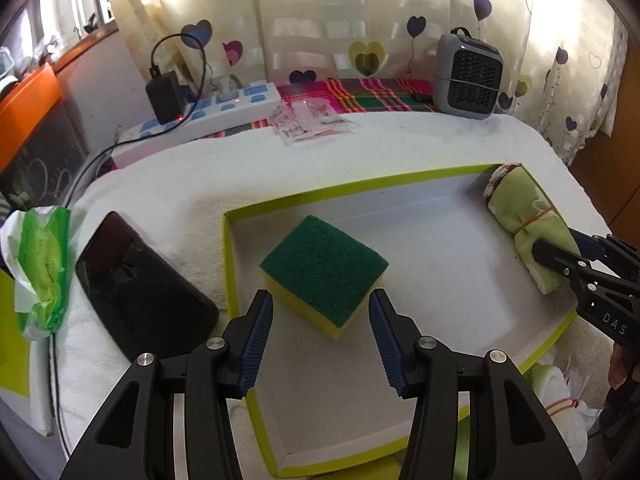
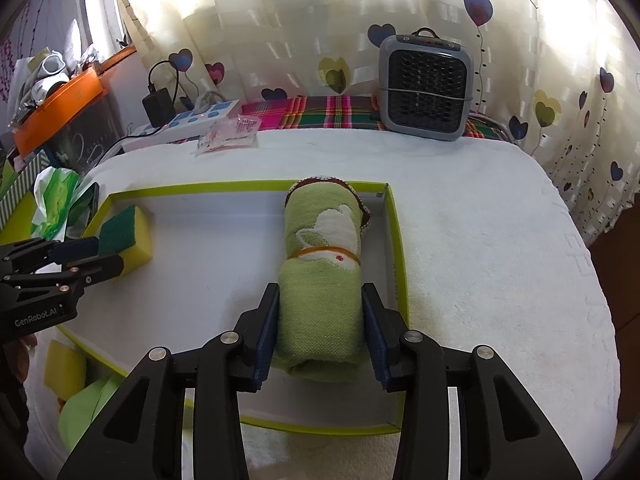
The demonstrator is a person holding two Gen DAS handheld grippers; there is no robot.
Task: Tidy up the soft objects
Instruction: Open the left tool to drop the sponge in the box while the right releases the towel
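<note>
A right gripper (image 2: pixel 320 334) of black plastic with blue ribbed pads straddles the near end of a rolled green terry towel bound with an orange rubber band (image 2: pixel 322 276), its jaws parted with the pads at or just off the cloth rather than squeezing it; the roll lies inside a shallow white cardboard tray with a lime-green rim (image 2: pixel 398 240), close along the wall on that gripper's right. Across the tray, the left gripper (image 1: pixel 320 334) stands spread and empty, just short of a yellow sponge topped with a dark green scouring pad (image 1: pixel 324 276), which sits in the tray ahead of its tips. Both soft things appear placed, so the step in hand looks like letting go: the jaws would do well to widen fully before backing out, so the pads do not drag the towel. Room is tight between towel and right wall; the middle of the tray lies open.
</note>
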